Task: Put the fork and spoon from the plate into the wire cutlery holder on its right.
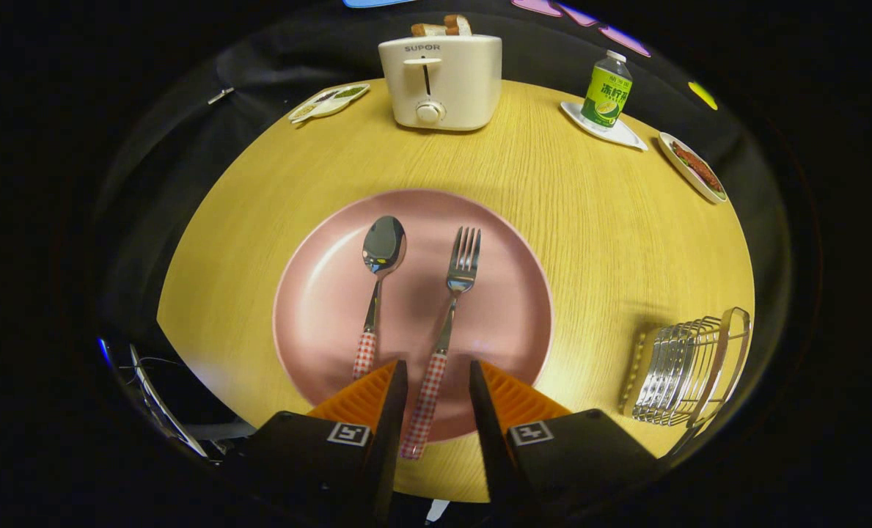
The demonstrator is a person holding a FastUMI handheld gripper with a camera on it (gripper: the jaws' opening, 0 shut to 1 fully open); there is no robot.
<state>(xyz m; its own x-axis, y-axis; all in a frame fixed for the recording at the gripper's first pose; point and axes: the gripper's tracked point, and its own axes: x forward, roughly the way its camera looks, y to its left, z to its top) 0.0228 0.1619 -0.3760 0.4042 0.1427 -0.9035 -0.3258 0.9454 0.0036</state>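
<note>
2 fingers of the gripper [437, 374] are seen at the bottom centre of the frame, spread apart and clenched on nothing. The checked handle of the fork [447, 323] is seen lying between them, touched by neither; its end overhangs the near rim of the pink plate [509, 249]. The spoon [378, 282] is laid just left of the fork on the same plate, bowl pointing away. At the lower right of the frame, well apart from the plate, the wire cutlery holder [689, 370] is set on the wooden table [612, 220]. Farther off, at the top centre, a white toaster [441, 81] is placed, with a green bottle [606, 92] on a small dish at the upper right.
</note>
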